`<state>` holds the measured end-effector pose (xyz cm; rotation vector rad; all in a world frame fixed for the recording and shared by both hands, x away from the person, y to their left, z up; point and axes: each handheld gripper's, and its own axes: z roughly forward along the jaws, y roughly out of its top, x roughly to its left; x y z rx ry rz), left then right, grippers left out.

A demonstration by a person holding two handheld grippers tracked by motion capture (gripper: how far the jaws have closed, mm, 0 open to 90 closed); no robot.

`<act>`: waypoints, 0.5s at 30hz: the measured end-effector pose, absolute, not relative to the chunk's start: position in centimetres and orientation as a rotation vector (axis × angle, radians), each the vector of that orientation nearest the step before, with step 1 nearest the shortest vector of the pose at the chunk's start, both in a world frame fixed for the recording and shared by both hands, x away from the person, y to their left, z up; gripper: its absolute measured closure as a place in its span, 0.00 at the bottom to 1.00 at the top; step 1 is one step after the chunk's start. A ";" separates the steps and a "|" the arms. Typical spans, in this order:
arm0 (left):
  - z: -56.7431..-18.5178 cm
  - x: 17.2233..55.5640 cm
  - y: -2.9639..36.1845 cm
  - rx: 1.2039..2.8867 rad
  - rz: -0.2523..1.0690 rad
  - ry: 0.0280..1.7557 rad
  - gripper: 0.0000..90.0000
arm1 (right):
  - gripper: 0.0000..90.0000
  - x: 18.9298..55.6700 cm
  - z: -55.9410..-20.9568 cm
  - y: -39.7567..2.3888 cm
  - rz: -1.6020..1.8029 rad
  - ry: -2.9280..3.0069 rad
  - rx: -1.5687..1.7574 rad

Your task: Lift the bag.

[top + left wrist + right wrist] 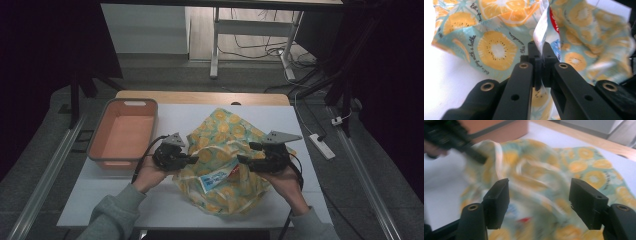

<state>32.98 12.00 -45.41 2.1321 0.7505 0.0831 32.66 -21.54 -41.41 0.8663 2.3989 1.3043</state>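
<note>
High view: at a white tabletop [125,200], a person works a citrus-print cloth bag [225,132] with a claw in each hand. The left claw [192,160] is clamped on a thin pale strip at the bag's edge [541,32], jaws pressed together on it; the right claw [247,159] stands wide over the fabric with nothing between its jaws. With only that narrow pinch holding, a pull could slip the strip free, and the mouth would likely sag shut. The open right claw, coming back in, might catch loose folds rather than the rim. The bag lies crumpled at mid-tabletop, just right of an orange bin [122,135], pale teal with orange and yellow fruit slices; a white, blue and red packet [217,176] shows at its opening.
</note>
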 end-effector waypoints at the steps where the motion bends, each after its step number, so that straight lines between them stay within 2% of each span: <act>1: -45.3 32.8 12.3 2.127 0.077 0.750 0.98 | 0.34 31.7 -41.4 -21.5 1.288 2.410 0.875; 8: -45.0 32.2 13.8 2.101 0.029 0.738 0.98 | 0.26 25.8 -45.7 -20.8 1.050 2.605 0.923; 11: -44.9 32.1 14.4 2.094 0.026 0.743 0.98 | 0.21 24.5 -47.6 -20.4 0.933 2.654 0.892; 13: -45.0 32.1 14.7 2.085 0.010 0.749 0.98 | 0.21 24.5 -48.8 -20.2 0.893 2.676 0.882; 15: -45.0 32.1 14.9 2.084 0.005 0.753 0.98 | 0.26 25.1 -49.8 -19.9 0.837 2.685 0.880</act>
